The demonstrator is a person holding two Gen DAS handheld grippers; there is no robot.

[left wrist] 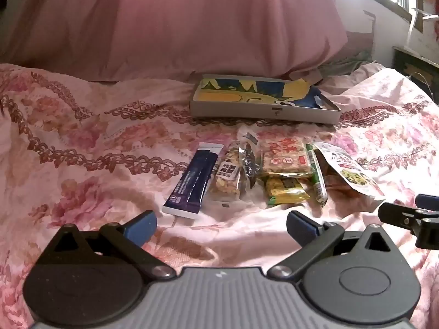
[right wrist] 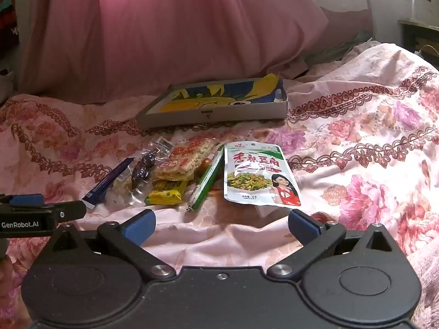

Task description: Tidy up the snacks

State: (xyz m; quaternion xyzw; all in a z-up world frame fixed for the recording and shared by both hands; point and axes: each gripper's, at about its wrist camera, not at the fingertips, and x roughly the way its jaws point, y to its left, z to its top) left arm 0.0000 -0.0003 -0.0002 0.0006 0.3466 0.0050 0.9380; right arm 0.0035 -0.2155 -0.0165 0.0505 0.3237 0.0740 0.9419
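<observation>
Several snacks lie in a row on a floral bedspread: a dark blue stick packet, a clear nut bar wrapper, a rice cracker pack, a yellow bar, a green sausage stick and a white pouch. A shallow grey box with a blue and yellow lining lies behind them. My left gripper is open and empty, short of the blue packet. My right gripper is open and empty, short of the pouch.
A large pink pillow rises behind the box. The bedspread is rumpled, with folds at the right. A dark cabinet stands at the far right under a bright window.
</observation>
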